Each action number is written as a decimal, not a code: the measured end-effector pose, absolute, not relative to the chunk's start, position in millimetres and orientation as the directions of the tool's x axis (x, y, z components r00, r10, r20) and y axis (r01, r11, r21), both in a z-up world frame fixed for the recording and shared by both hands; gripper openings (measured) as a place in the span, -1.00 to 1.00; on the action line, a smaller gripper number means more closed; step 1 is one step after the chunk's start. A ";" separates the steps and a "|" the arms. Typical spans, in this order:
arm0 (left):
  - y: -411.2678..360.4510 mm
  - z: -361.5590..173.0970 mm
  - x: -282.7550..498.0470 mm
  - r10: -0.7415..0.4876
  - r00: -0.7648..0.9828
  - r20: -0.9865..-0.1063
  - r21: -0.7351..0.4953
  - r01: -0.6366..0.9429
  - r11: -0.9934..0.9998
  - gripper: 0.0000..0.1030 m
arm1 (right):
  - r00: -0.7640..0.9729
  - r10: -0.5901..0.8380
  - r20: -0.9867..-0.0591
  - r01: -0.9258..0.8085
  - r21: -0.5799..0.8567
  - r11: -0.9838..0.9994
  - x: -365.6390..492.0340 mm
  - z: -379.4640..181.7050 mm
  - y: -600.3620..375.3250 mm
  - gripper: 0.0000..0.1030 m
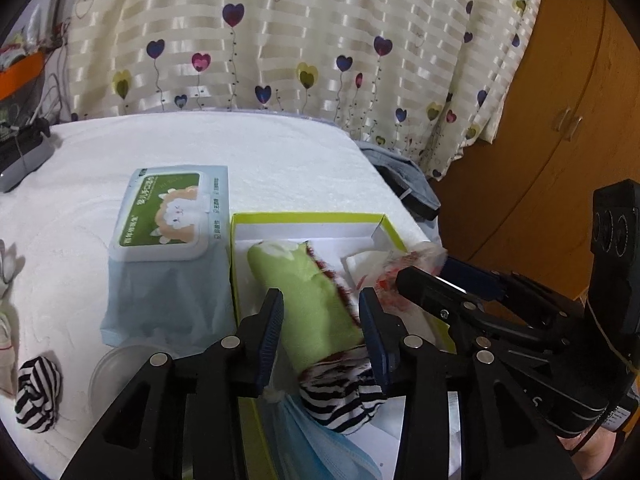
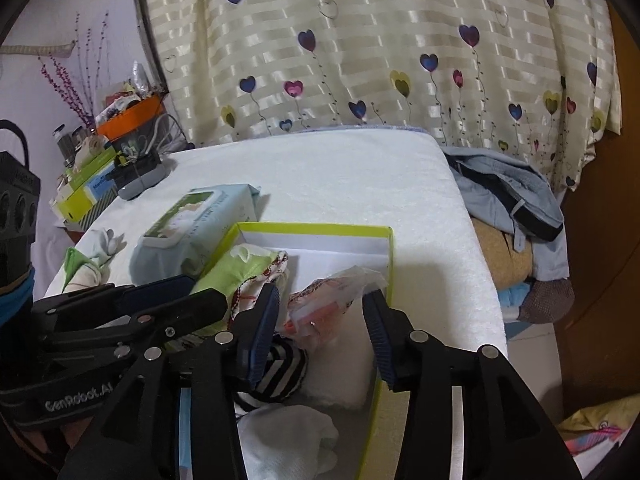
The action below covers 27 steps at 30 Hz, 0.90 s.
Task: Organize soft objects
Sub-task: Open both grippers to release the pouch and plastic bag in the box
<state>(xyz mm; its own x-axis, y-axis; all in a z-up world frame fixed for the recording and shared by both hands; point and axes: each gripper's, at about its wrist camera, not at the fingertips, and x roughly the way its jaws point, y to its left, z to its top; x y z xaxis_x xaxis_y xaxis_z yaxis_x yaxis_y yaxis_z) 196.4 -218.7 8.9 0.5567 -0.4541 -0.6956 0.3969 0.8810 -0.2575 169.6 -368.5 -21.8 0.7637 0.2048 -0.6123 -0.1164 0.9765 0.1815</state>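
The left claw (image 1: 322, 326) hangs at the lower centre of its view with jaws apart, straddling a rolled lime-green cloth (image 1: 308, 296) without pressing it; the roll lies inside a shallow yellow-green cardboard box (image 1: 312, 216) on the white-towelled desk (image 1: 280, 152). Just below the roll sits a black-and-white striped sock ball (image 1: 340, 400), with a blue face mask (image 1: 320, 452) under it. The right claw (image 2: 322, 328) also stands open, hovering over a crinkled clear packet with red print (image 2: 332, 300) in the same box, not gripping it. Left of the box rests a pale blue wet-wipes pack (image 1: 164, 216); another striped sock ball (image 1: 38, 394) lies at lower left.
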 end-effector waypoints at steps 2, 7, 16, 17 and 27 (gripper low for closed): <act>-217.4 13.2 191.2 -0.458 0.564 -0.687 -0.256 0.402 0.879 -0.27 | 0.772 0.195 -0.605 -0.112 0.173 0.979 165.8 -17.6 -367.2 -0.13; -210.0 23.6 181.0 -0.474 0.578 -0.664 -0.265 0.410 0.872 -0.26 | 0.789 0.172 -0.589 -0.098 0.156 0.983 155.7 -8.8 -366.2 -0.13; -183.6 39.8 146.8 -0.503 0.601 -0.622 -0.285 0.425 0.859 -0.26 | 0.814 0.168 -0.557 -0.099 0.152 0.983 121.4 8.2 -356.5 -0.13; -179.9 41.2 142.0 -0.505 0.605 -0.616 -0.285 0.427 0.858 -0.26 | 0.817 0.172 -0.551 -0.106 0.149 0.983 116.6 10.7 -353.6 -0.13; -147.2 47.1 101.6 -0.477 0.662 -0.578 -0.272 0.396 0.877 -0.26 | 0.839 0.217 -0.498 -0.182 0.119 0.976 79.5 25.6 -319.3 -0.13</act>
